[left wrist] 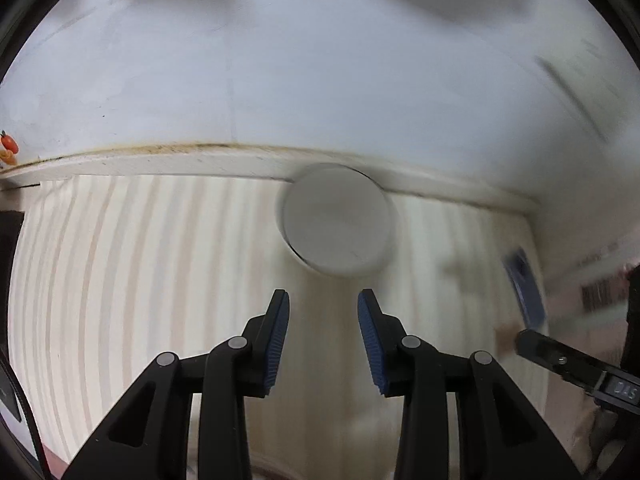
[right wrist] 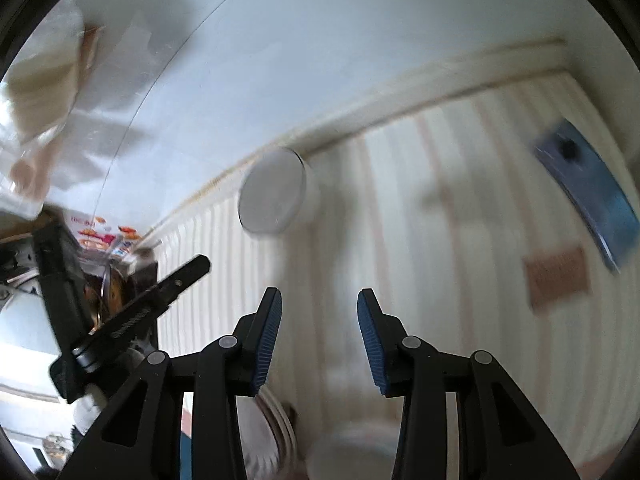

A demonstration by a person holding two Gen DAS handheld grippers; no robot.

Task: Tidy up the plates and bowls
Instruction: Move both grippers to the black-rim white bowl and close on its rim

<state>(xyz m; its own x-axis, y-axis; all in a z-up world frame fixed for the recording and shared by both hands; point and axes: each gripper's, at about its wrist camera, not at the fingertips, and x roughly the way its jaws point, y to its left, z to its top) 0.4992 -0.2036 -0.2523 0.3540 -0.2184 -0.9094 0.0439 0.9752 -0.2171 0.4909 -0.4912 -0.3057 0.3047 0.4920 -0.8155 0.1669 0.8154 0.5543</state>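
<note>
1. The striped tabletop [left wrist: 140, 264] filled most of both views, running back to a pale ledge under the white wall [left wrist: 320, 80]. Both pictures were smeared by motion, so I judged that slowing down was the first thing a clean approach needed.
2. The white bowl [left wrist: 336, 220] sat at the back of the tabletop, right against that ledge, straight ahead of my left gripper [left wrist: 323, 344] and well apart from it. The right wrist view showed the same bowl [right wrist: 276, 194] up and to the left.
3. At the bottom of the right wrist view lay more crockery, a ribbed pale plate [right wrist: 268, 436] and another rounded white piece, too blurred to name.
4. My left gripper stood wide open and held nothing. I reckoned it should go in level and take the bowl's rim.
5. My right gripper [right wrist: 319, 344] was likewise spread and empty, with the left one's finger [right wrist: 176, 284] crossing beside it, so I'd keep them apart.
6. A blue card [right wrist: 592, 196] and a brown patch [right wrist: 558, 278] lay off right.
</note>
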